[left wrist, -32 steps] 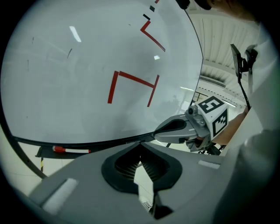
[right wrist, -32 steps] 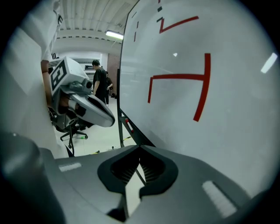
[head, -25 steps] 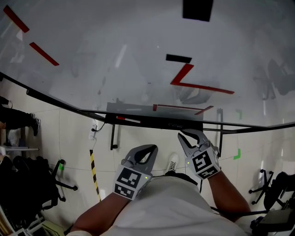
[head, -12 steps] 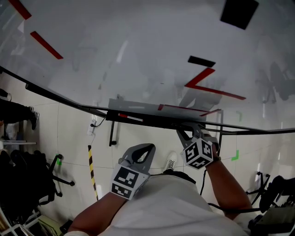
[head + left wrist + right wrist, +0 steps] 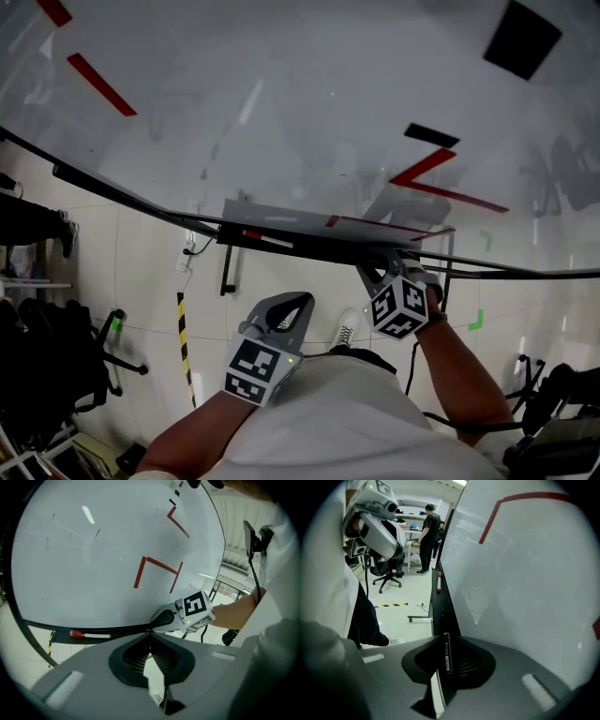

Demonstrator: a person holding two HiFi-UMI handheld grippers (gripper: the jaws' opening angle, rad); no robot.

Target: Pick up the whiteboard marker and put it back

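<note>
— Where is the whiteboard marker (image 5: pixel 446 652) found?
— It is clamped in the right tongs (image 5: pixel 446 638), at the whiteboard's tray (image 5: pixel 309 247).
— And the left tongs (image 5: pixel 150 634)?
— Pressed together, nothing held, below the tray, where a red-capped marker (image 5: pixel 90 634) is seen lying.

Head view steeply down, gripper views near, apparently sharing whiteboard (image 5: pixel 281 112)

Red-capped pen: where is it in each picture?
Head view: red-capped pen lies left of middle on the tray.
Left gripper view: lower left, on the tray.
Right gripper view: just its red end, far along the tray, past the black marker in the right tongs.
Shared landmark: the tray under the whiteboard.
</note>
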